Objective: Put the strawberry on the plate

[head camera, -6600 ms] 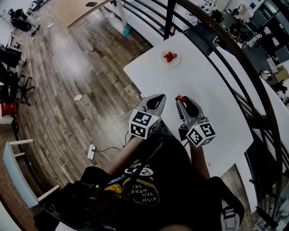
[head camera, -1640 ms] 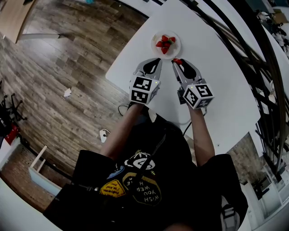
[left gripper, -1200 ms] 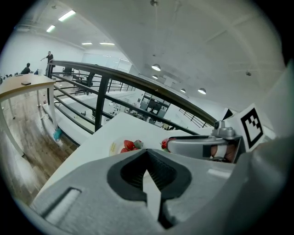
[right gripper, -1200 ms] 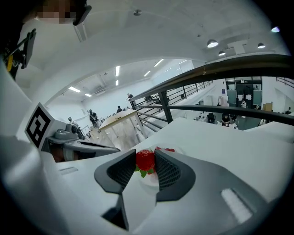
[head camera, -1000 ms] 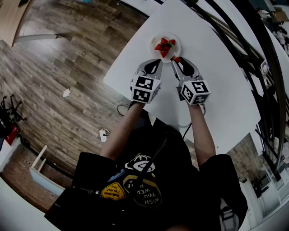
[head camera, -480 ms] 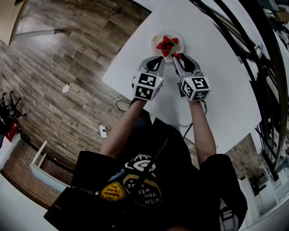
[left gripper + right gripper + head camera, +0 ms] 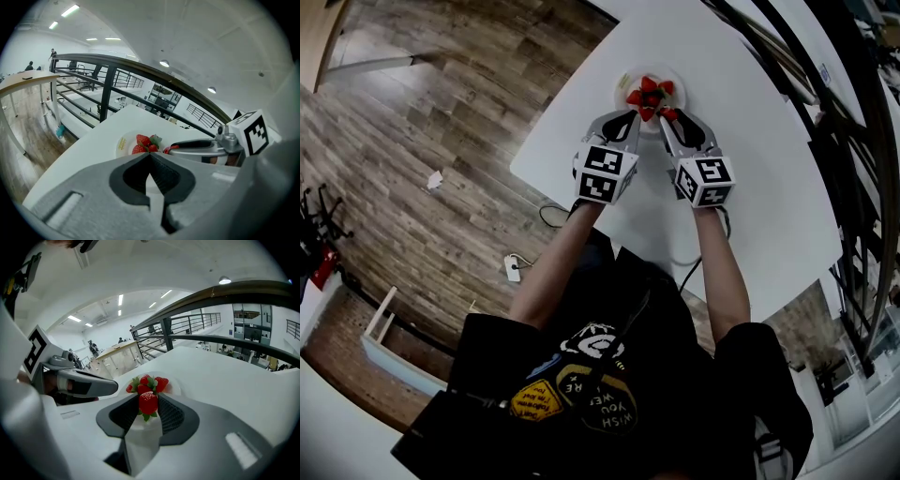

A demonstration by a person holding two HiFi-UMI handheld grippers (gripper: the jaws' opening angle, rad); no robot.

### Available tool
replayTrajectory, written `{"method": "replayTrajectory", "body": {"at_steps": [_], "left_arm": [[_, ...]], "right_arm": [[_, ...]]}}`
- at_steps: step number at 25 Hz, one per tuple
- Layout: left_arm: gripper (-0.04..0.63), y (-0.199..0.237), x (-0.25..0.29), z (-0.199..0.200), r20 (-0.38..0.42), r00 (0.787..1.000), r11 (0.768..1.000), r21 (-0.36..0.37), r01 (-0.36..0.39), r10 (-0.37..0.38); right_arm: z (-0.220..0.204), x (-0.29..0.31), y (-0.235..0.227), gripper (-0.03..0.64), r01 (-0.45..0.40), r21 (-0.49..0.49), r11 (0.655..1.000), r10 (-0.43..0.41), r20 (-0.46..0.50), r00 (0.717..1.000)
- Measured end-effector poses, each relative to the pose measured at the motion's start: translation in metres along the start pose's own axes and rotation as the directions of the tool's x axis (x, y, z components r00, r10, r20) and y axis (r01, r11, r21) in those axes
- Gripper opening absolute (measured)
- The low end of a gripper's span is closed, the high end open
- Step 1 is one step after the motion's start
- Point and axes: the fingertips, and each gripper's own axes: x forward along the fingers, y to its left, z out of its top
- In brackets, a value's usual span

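Note:
A small white plate (image 7: 629, 81) near the white table's far end holds several strawberries (image 7: 649, 92). My right gripper (image 7: 667, 116) is shut on one more strawberry (image 7: 148, 402), red with green leaves pointing down, held between the pads just short of the plate's near rim (image 7: 176, 389). The pile of strawberries (image 7: 147, 382) lies directly beyond it. My left gripper (image 7: 623, 125) hovers beside the right one, at the plate's near left edge, jaws shut and holding nothing. In the left gripper view the plate (image 7: 123, 143) and its strawberries (image 7: 143, 140) lie just past the jaw tips.
The white table (image 7: 750, 169) has its left edge (image 7: 546, 122) close to my left gripper, with wooden floor (image 7: 422, 141) below. A dark metal railing (image 7: 797, 84) runs along the table's far right side. A person's arms and dark shirt fill the lower head view.
Both grippers have moved forward toward the plate, the right one carrying the strawberry up to the plate's near rim. The jaws have not changed.

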Motion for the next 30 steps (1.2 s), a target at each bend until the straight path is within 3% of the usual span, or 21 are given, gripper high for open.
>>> {"method": "replayTrajectory", "body": {"at_steps": [24, 30], "left_arm": [[0.001, 0.008, -0.005, -0.010, -0.006, 1.000, 1.000, -0.027, -0.007, 0.006], [0.000, 0.008, -0.008, -0.011, -0.007, 1.000, 1.000, -0.026, -0.008, 0.008]], "right_arm": [[-0.009, 0.018, 0.001, 0.132, 0.064, -0.195, 0.979, -0.074, -0.045, 0.996], [-0.006, 0.019, 0.001, 0.136, 0.070, -0.196, 0.978, -0.079, -0.039, 0.996]]}}
